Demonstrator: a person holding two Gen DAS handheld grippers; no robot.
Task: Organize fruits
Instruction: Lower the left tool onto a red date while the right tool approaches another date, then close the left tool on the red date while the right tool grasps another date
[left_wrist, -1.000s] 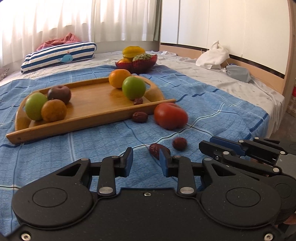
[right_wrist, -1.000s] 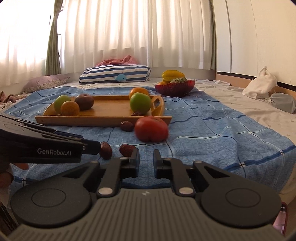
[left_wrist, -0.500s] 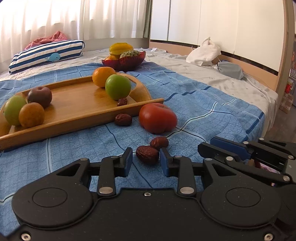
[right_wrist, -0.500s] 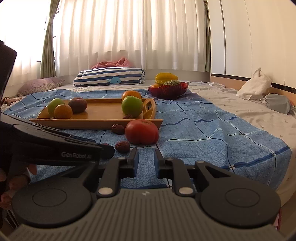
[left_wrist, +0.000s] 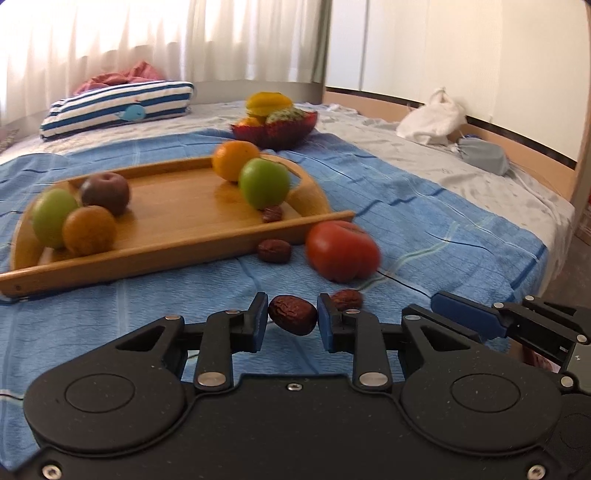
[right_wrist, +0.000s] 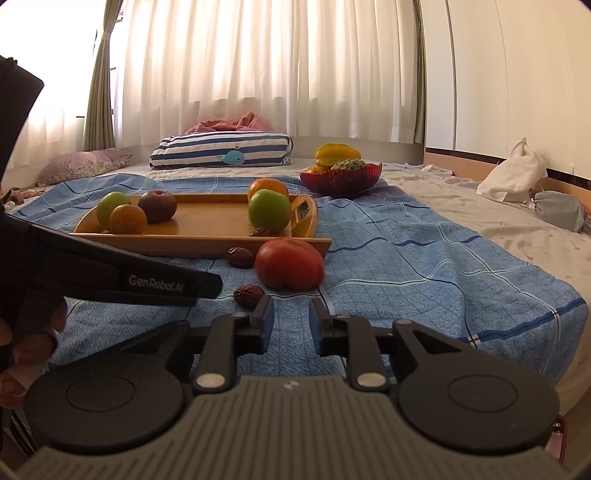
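My left gripper (left_wrist: 291, 320) is shut on a wrinkled red date (left_wrist: 292, 314), held just above the blue bedspread. A second date (left_wrist: 346, 299) lies just right of it, a third (left_wrist: 274, 251) by the wooden tray (left_wrist: 177, 206), and a fourth (left_wrist: 272, 213) on the tray. A red tomato (left_wrist: 341, 251) lies in front of the tray. The tray holds green apples, oranges and a dark apple. My right gripper (right_wrist: 291, 321) is open and empty, low over the bedspread; the loose date (right_wrist: 248, 294) lies just ahead on its left.
A red glass bowl (right_wrist: 339, 181) of fruit stands behind the tray. A striped whale pillow (right_wrist: 221, 151) lies at the back. A white bag (right_wrist: 513, 173) and a grey pouch (right_wrist: 561, 210) lie right. The bed's edge drops off right.
My left gripper has moved forward over the nearest date and closed on it. The right gripper stayed low and opened a little.
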